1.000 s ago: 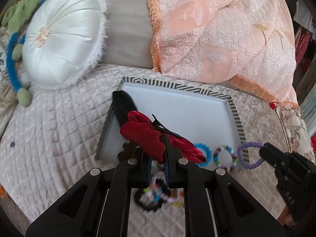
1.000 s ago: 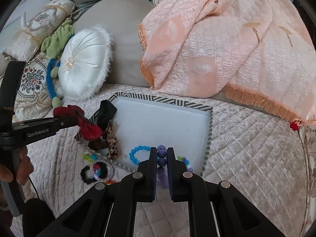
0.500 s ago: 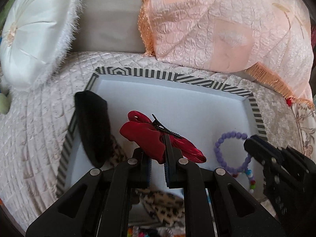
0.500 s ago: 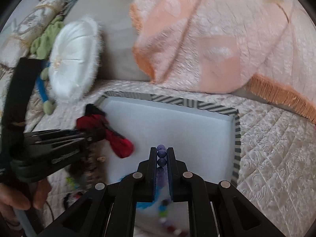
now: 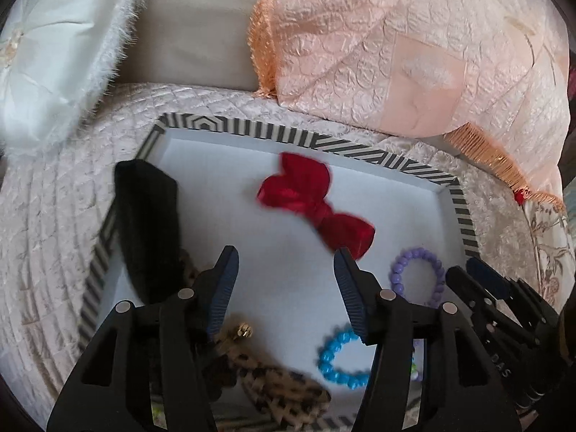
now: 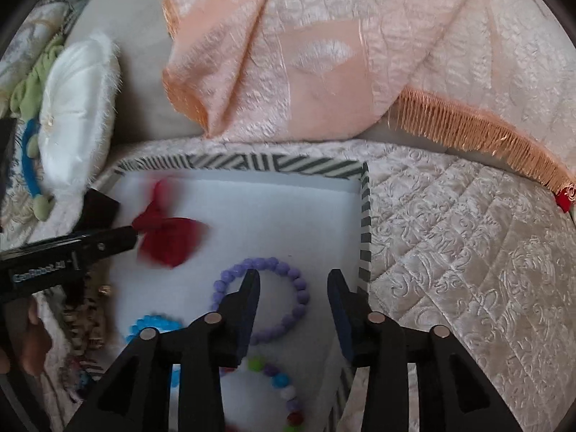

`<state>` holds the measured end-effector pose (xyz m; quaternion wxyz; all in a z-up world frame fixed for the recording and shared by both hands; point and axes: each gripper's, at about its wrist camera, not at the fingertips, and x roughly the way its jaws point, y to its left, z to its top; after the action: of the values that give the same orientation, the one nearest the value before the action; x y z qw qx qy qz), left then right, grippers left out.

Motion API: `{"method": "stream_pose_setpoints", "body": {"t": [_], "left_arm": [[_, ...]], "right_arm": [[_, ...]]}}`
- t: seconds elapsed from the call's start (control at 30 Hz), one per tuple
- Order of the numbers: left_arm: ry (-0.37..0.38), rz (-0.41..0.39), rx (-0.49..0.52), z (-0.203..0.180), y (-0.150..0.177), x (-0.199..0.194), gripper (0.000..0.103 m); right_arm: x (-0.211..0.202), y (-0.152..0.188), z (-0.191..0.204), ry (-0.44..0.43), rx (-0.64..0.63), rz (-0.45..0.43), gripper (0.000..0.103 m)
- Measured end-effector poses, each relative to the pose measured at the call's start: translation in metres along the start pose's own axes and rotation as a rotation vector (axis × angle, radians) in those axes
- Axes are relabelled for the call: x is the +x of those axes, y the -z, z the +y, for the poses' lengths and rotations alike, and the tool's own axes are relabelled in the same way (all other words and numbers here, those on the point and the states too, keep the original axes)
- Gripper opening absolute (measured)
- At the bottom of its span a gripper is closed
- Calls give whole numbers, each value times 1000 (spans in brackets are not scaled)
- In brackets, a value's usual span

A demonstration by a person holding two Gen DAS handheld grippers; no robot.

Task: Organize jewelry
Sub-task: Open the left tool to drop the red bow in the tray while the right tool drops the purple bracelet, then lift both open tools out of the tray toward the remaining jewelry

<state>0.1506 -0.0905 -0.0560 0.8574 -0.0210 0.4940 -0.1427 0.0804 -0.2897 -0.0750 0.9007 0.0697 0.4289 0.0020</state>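
Tray [image 5: 363,149], striped rim, white floor, set on the quilted bed cover [image 5: 54,216]; contents as they now lie.

Item 1. Red bow clip [image 5: 313,203]: a second ago clamped in the left gripper [image 5: 286,270], now lying loose on the tray floor toward the far edge, blurred (probably only just landed). Left jaws are opening, spread wide, nothing between them.

Item 2. Purple bead bracelet [image 6: 262,298]: a second ago pinched in the right gripper [image 6: 293,286], now flat on the floor near the right edge. Right jaws are opening; one finger [image 6: 248,298] stands inside the ring and the other outside it, pads clear of the beads, so the bracelet is let go.

Item 3. Blue bead bracelet [image 5: 340,358]: near edge, beside the purple one, apart from it.

Item 4. Multicoloured bead bracelet [image 6: 279,388]: near edge, partly hidden by the right gripper.

Item 5. Black fabric piece [image 5: 147,223]: draped along the left edge.

Item 6. Leopard-print piece [image 5: 277,392]: near-left corner.

Judgement: both deliveries look done, two more pieces now in the tray; each gripper is free to fetch whatever lies outside it.
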Motion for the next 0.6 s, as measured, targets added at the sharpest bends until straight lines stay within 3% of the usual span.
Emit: {"method": "stream_pose_setpoints", "body": {"t": [0.3, 0.6], "left_arm": [[-12, -64, -15, 18, 34, -66, 55], [-78, -171, 35, 21, 86, -134, 55]], "right_arm": [[-56, 27, 26, -4, -12, -33, 39], [-115, 61, 63, -17, -19, -75, 40]]}}
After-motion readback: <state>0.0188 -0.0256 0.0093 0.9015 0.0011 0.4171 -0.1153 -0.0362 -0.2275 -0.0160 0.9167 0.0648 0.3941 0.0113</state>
